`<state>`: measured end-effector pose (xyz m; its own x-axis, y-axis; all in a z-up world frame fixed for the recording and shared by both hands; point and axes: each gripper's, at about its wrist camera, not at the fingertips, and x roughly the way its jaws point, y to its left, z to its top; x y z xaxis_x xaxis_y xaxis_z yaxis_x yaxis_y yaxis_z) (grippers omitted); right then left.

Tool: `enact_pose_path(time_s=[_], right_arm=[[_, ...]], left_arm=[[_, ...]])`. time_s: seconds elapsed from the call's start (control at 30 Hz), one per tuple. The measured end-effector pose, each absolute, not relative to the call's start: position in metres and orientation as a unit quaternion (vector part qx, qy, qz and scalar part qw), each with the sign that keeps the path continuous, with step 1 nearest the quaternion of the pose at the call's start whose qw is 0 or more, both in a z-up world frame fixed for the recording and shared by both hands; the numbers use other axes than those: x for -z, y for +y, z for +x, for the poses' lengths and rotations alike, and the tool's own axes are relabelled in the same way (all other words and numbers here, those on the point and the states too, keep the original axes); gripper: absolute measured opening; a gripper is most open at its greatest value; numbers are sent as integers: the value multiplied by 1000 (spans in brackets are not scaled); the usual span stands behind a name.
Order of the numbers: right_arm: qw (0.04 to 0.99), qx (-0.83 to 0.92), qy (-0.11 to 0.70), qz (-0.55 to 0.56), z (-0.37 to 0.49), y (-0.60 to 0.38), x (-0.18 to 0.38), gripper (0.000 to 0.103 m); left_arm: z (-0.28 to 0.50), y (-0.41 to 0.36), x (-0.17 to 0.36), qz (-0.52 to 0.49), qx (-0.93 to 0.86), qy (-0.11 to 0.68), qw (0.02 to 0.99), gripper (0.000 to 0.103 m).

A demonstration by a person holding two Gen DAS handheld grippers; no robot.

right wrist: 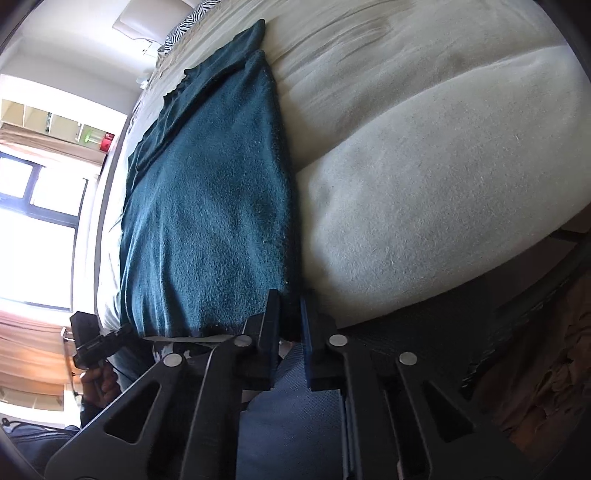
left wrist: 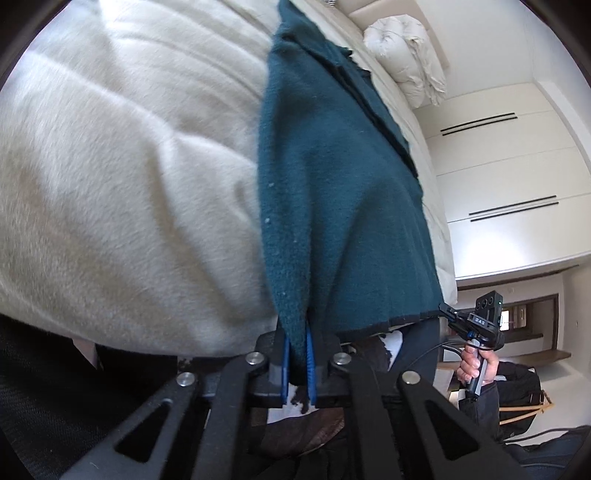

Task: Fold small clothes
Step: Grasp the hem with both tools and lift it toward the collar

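A dark teal knit garment [left wrist: 332, 206] lies flat on the cream bed cover [left wrist: 110, 184], its black-edged hem nearest me. My left gripper [left wrist: 297, 343] is shut on the hem's near left corner, with the cloth pinched between its blue pads [left wrist: 309, 354]. In the right wrist view the garment [right wrist: 207, 206] stretches away, and my right gripper [right wrist: 290, 325] is shut on the hem's other corner. Each view shows the other gripper at the far end of the hem: the right gripper [left wrist: 445, 309] with a hand [left wrist: 476, 365] on its handle, and the left gripper [right wrist: 129, 330].
A rolled white duvet [left wrist: 406, 55] lies at the head of the bed. White wardrobe doors [left wrist: 498, 166] stand beyond one side of the bed and a bright window [right wrist: 37, 221] beyond the other. A zebra-pattern pillow [right wrist: 184, 26] is far off. The cream cover [right wrist: 424, 203] spreads beside the garment.
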<state>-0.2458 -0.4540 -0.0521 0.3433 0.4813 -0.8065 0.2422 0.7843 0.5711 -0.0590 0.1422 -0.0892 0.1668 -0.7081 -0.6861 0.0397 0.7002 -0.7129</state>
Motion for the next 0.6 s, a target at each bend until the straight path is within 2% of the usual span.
enact_pose_path(time_s=[0.23,0.6], right_arm=[[772,-84,549,309,-243,-448,35,7],[797,-120,474,355,-214,-439,-5,7]], left_arm=[[-56,144,63,-331,293,545,713,7],[-22,149,24,-401,326,463,720,7]])
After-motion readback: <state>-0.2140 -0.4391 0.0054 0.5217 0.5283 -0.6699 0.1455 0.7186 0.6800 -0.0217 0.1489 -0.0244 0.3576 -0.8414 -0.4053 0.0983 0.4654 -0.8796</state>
